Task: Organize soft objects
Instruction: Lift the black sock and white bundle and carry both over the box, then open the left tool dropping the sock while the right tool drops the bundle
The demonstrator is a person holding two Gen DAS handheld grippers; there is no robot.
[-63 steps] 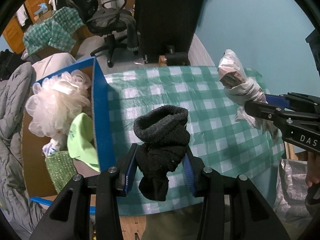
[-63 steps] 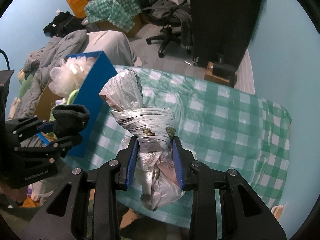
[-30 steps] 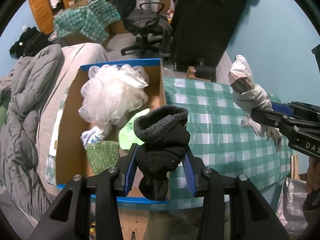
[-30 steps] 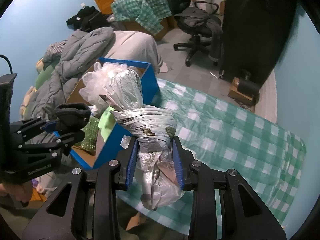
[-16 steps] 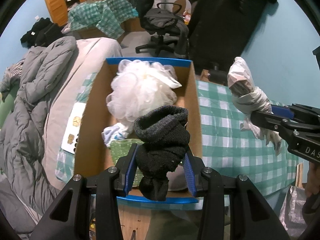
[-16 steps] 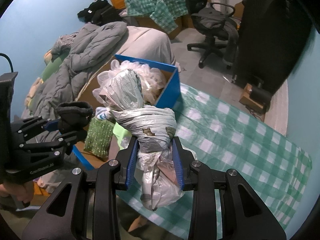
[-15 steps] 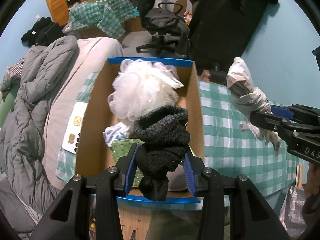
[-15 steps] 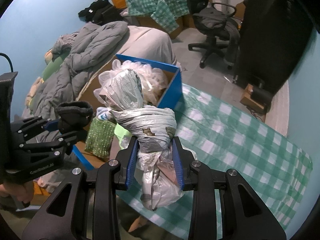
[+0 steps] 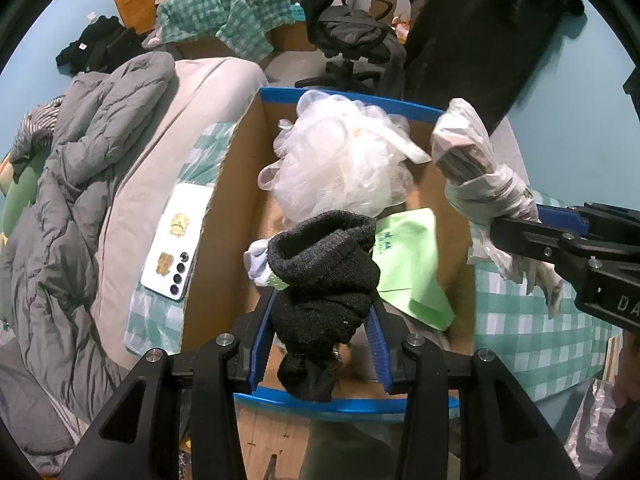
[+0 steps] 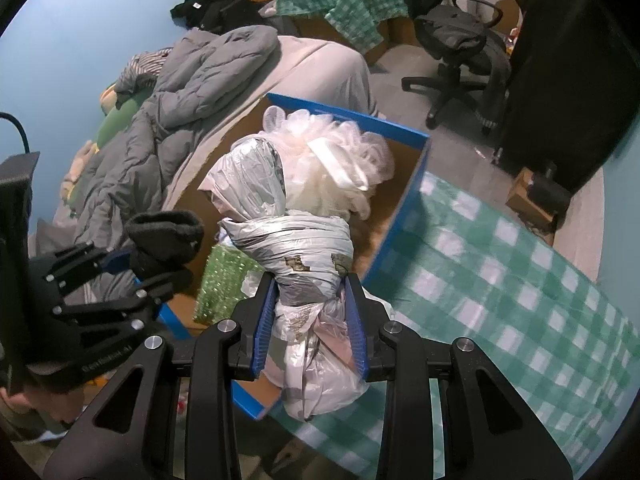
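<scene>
Black sock (image 9: 320, 280), silvery-grey bag (image 10: 296, 248), white pouf (image 9: 340, 168), lime cloth (image 9: 408, 256), brown box (image 9: 236, 216) with blue rim, green-white checked worktop (image 10: 500, 264), grey duvet (image 9: 60, 184).

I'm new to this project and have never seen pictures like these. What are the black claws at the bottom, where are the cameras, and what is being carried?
There is no robot here. A person holds a two-finger gripper in each hand, and each one has a wide-angle camera looking along its fingers, so the black claws are the tool's own.

In the left camera's view, the left gripper is clamped on a rolled dark sock. In the right camera's view, the right gripper is clamped on a knotted plastic bag. Each tool also shows at the edge of the other's picture.

Below them is an open cardboard box with blue edges, on a green checked tablecloth. Inside lie a white bath puff, a pale green cloth and a green sparkly item. A white phone lies beside the box.
</scene>
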